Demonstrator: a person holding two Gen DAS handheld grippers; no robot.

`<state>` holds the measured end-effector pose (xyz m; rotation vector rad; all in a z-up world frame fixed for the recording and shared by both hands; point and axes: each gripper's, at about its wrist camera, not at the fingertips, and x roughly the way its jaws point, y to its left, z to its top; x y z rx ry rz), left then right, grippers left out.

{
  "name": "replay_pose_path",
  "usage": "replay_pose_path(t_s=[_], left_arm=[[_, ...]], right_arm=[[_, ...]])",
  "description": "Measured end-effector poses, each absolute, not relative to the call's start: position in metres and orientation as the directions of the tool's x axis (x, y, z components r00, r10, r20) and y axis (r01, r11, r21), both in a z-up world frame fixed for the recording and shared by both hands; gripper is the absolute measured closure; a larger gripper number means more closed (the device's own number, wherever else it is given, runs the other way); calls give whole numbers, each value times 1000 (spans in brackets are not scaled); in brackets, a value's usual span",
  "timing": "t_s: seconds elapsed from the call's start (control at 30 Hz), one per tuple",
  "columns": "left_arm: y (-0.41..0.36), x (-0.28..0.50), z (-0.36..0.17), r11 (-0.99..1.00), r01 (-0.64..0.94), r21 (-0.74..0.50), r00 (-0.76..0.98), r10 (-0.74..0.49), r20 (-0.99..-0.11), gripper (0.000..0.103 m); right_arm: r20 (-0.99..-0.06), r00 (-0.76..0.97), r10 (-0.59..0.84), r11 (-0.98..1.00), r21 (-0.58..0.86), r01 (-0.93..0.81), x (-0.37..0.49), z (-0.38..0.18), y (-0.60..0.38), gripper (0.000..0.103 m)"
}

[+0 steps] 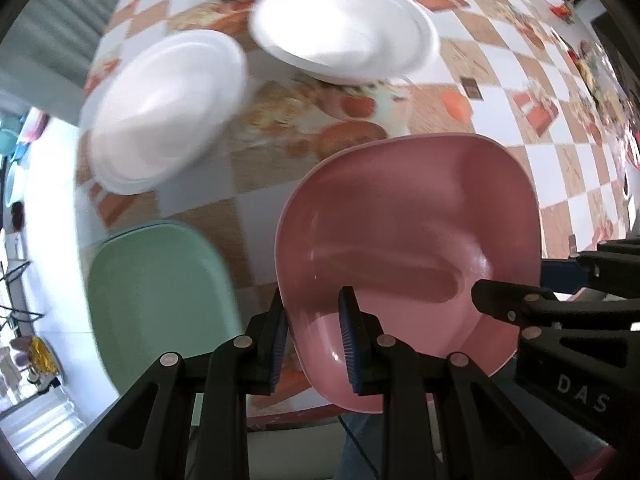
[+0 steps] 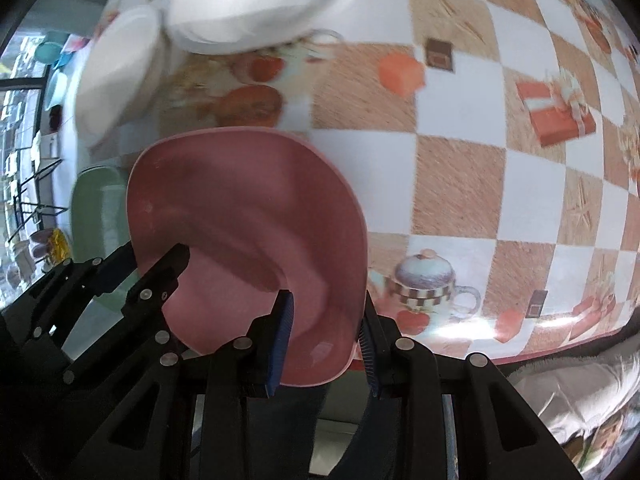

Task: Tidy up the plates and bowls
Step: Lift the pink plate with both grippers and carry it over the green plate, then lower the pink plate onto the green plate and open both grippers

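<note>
Over the table's (image 1: 500, 92) near edge, both grippers, left (image 1: 314, 340) and right (image 2: 326, 344), clamp the pink bowl's (image 1: 404, 232) rim. Looks mid-carry; next it probably gets set by the green plate (image 1: 160, 300).

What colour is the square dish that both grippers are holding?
The dish is pink, a dusty rose with a paler rim. The left wrist view shows it best.

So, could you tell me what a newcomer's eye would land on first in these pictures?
The pink bowl dominates both views, gripped on opposite rims by the left gripper and the right gripper above the checkered tablecloth. Behind it sit white foam plates, with a green plate at the table's near left edge.
</note>
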<state>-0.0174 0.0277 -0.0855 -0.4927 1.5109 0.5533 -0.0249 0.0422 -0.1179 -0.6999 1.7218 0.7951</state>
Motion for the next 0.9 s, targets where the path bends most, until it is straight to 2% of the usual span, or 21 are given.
replay_pose_path(t_s=[0.37, 0.63, 0.9], left_arm=[[58, -65, -48, 696, -712, 93, -9, 124, -992, 77], [86, -121, -49, 638, -759, 129, -45, 146, -988, 77], [105, -141, -55, 611, -778, 149, -69, 153, -986, 77]], right_arm=[[-958, -282, -55, 478, 222, -850, -56, -100, 74, 68], [-944, -320, -85, 413, 259, -873, -74, -107, 90, 68], [-930, -350, -115, 405, 277, -871, -74, -115, 99, 68]])
